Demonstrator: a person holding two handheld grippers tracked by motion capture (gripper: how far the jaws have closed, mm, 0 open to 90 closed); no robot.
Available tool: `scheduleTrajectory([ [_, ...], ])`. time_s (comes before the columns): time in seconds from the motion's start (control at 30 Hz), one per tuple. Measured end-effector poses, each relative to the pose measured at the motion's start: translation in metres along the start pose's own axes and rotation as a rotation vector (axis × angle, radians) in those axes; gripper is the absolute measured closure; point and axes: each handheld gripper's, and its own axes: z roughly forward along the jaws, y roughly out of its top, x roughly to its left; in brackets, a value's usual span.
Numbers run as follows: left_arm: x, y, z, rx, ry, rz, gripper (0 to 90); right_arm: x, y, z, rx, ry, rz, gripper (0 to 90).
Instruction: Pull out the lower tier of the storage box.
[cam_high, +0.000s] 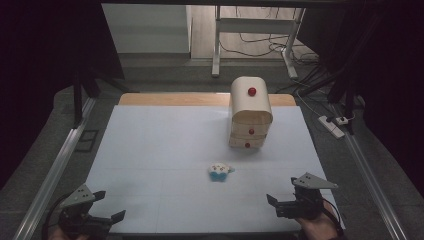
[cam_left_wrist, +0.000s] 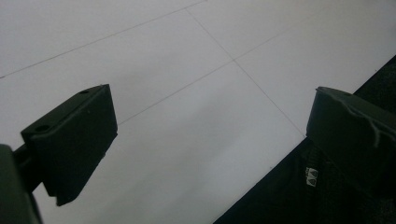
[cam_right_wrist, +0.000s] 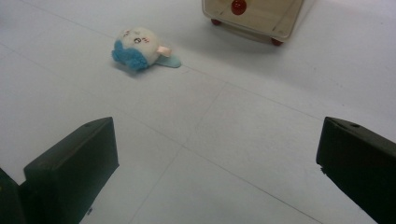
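Dim room, dark drapes both sides, cables and a desk frame on the floor past the far edge. White bench (cam_high: 150, 150) with a grid of thin seams, wood strip along its far side.

Things on it: small plush toy (cam_high: 220, 172), white with blue, lying on its side about mid-bench, slightly right of centre. Beyond it, toward far right, a beige drawer box (cam_high: 250, 112) with a rounded top and red knobs. Both front drawers look closed. Toy and box are apart, a clear gap between them.

Left gripper (cam_high: 102, 208) sits at the near left corner, jaws spread, nothing between them; left gripper view looks down at bare bench and its near edge. Right gripper (cam_high: 284, 196) is at the near right, jaws also spread and empty. In right gripper view the toy (cam_right_wrist: 138, 48) lies ahead and left of the jaw line, the box base (cam_right_wrist: 252, 18) further on.

Progress, my read: nothing started. Toy untouched, no drawer pulled, both grippers parked near the person's edge and well away from both things. Likely job is toy into the box, with the right gripper closer and already facing it. All left to do: reach, pinch toy, open a drawer or the lid, drop it in, close.
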Motion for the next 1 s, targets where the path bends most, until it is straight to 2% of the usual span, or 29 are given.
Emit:
scheduleTrajectory([
  [0.07, 0.0, 0.0, 0.0, 0.001, -0.001, -0.001, 2.6, 0.0, 0.001, 0.002, 0.006, 0.01, -0.007, 0.0],
  [0.23, 0.0, 0.0, 0.0, 0.002, -0.002, 0.0, 2.5, 0.001, 0.004, 0.006, -0.001, 0.041, 0.021, 0.0],
  [0.53, 0.0, 0.0, 0.0, 0.005, -0.002, 0.002, 2.6, 0.002, 0.008, 0.011, -0.029, 0.057, 0.039, 0.0],
  [0.83, 0.0, 0.0, 0.001, 0.006, -0.004, 0.002, 2.5, 0.005, 0.011, 0.019, -0.021, 0.05, 0.042, 0.0],
  [1.0, 0.0, 0.0, 0.001, 0.006, -0.004, 0.002, 2.5, 0.006, 0.014, 0.027, -0.024, 0.067, 0.041, 0.0],
])
